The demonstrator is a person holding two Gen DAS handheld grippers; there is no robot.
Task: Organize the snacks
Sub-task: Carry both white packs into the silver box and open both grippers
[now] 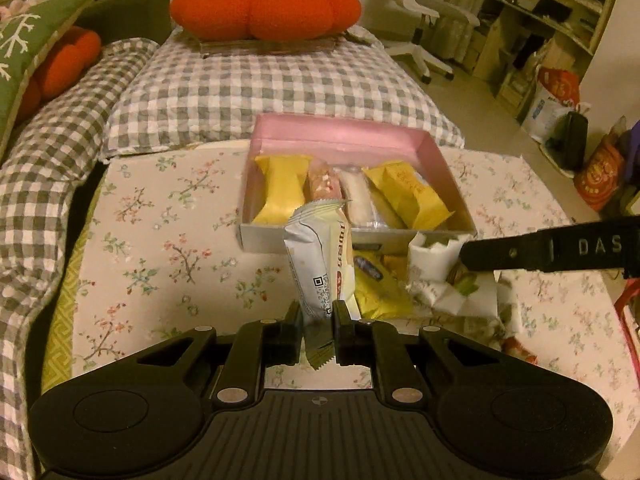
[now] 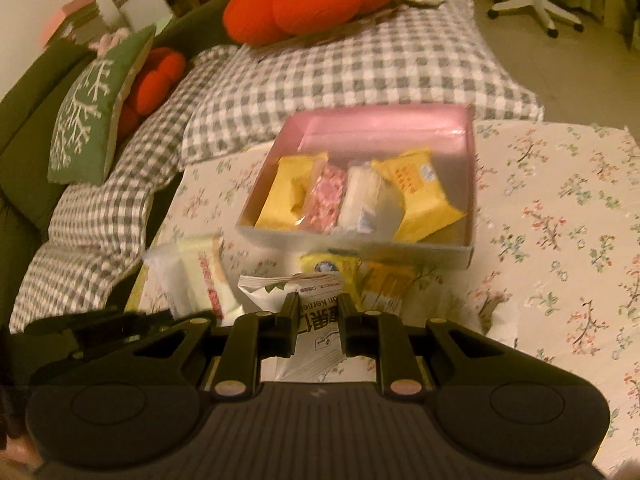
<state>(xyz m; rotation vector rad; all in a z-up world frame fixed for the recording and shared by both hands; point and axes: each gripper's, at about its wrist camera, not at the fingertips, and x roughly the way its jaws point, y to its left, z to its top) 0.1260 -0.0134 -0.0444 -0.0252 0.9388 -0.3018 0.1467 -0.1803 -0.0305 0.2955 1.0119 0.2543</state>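
Two grippers each had a snack clamped between their fingers in front of the pink box (image 1: 344, 136): the left gripper (image 1: 317, 312) was closed on a white-and-cream packet (image 1: 320, 256) standing upright just before the box's near wall, and the right gripper (image 2: 318, 308) was closed on a white packet with black print (image 2: 316, 320). Inside the box lay two yellow packets (image 2: 420, 192), a pink one (image 2: 326, 196) and a pale one (image 2: 364, 196) side by side, while more loose snacks (image 1: 380, 284) sat on the floral tablecloth (image 1: 168, 248) just outside its near wall.
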